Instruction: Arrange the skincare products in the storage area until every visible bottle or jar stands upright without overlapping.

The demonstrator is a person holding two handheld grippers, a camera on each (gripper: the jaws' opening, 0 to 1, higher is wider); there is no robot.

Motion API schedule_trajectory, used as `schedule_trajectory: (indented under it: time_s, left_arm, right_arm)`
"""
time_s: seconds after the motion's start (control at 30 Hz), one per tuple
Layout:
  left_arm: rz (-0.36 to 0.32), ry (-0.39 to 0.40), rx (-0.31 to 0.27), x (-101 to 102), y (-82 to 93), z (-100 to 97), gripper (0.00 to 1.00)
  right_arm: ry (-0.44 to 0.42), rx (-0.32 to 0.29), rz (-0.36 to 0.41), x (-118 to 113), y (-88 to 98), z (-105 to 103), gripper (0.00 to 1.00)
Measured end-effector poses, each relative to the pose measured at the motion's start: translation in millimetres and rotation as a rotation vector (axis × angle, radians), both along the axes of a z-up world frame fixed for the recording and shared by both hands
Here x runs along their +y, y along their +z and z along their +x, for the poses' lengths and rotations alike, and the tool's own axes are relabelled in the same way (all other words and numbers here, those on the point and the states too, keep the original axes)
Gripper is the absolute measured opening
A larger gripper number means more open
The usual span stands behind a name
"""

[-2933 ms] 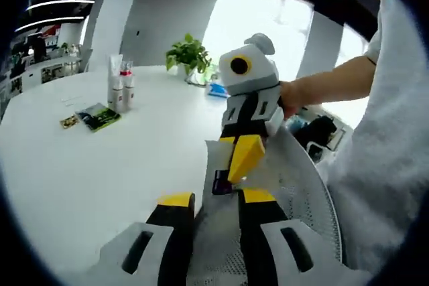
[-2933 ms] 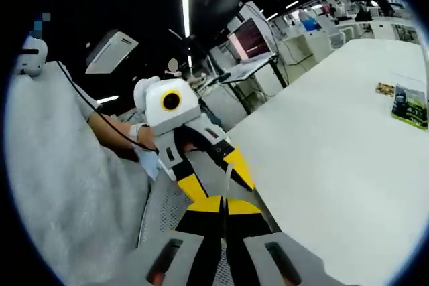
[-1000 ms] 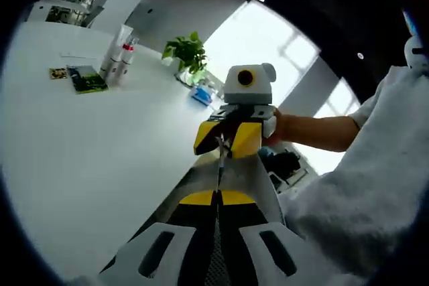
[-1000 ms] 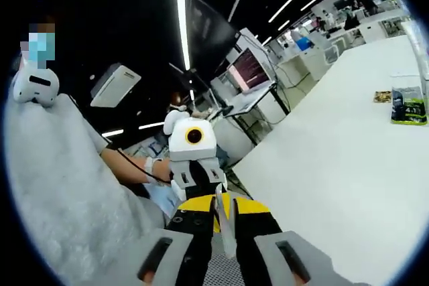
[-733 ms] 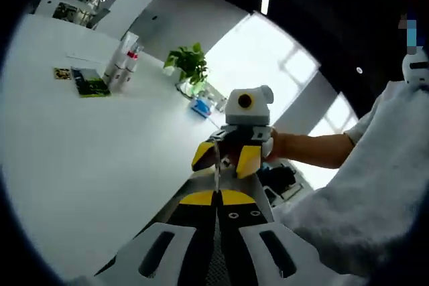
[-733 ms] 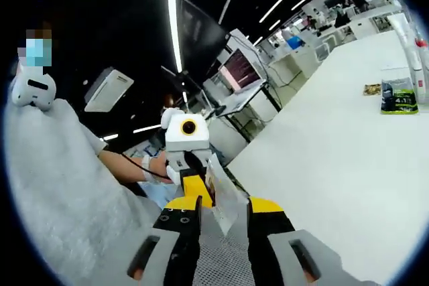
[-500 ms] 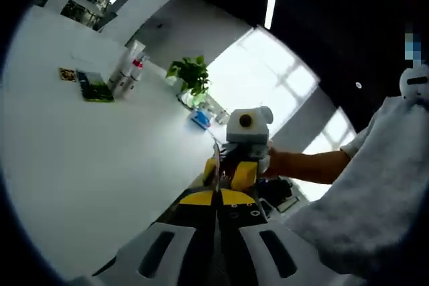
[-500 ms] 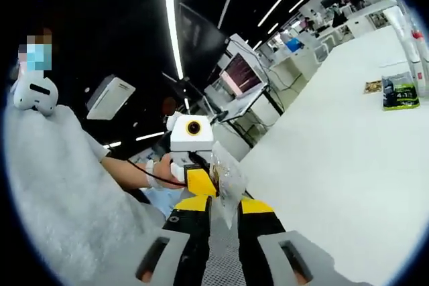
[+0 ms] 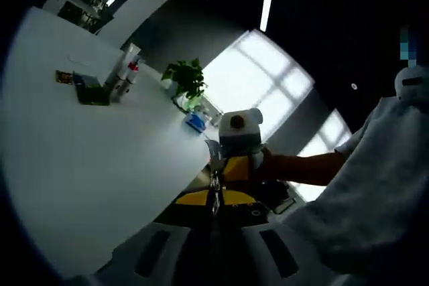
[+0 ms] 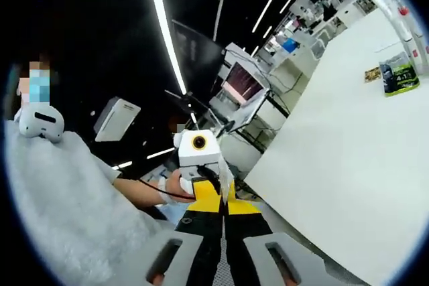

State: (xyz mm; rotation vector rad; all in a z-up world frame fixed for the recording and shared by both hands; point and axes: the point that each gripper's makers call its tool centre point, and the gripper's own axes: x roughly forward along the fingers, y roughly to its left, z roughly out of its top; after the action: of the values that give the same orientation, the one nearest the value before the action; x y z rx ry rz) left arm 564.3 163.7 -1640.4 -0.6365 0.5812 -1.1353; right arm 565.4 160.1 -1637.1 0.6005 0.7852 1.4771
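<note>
We hold a thin clear packet (image 9: 213, 177) between both grippers, jaws pressed together on it — probably steadying it (bottles (image 9: 125, 72) well apart).

Both views face each other closely at the white table's (image 9: 87, 159) edge, sharing it

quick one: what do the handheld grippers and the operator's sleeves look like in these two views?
Each gripper has grey slotted jaw bases with black fingers and yellow tips: left gripper, right gripper. Seen from the opposite view, each carries a white housing. A thin dark cable runs along the forearm toward the left gripper. The person wears a light grey, short-sleeved top.
</note>
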Motion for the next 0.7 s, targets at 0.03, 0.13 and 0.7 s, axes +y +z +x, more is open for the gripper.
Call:
schedule_trajectory:
  time_s: [0.03,0.13,0.7]
  left_arm:
    - [-0.008,0.002,-0.001,0,1.6,0.3,0.02]
    - [-0.023,0.015,-0.005,1,4.8,2.0,0.04]
    - [-0.067,0.052,0.032,9,8.1,8.6,0.0]
  right_arm:
    - [0.005,0.008,0.0,0,0.2,-1,0.0]
    - [0.039,0.008,-0.024,1,-5.1,-7,0.0]
    - [-0.05,0.027,0.047,7,3.4,6,0.0]
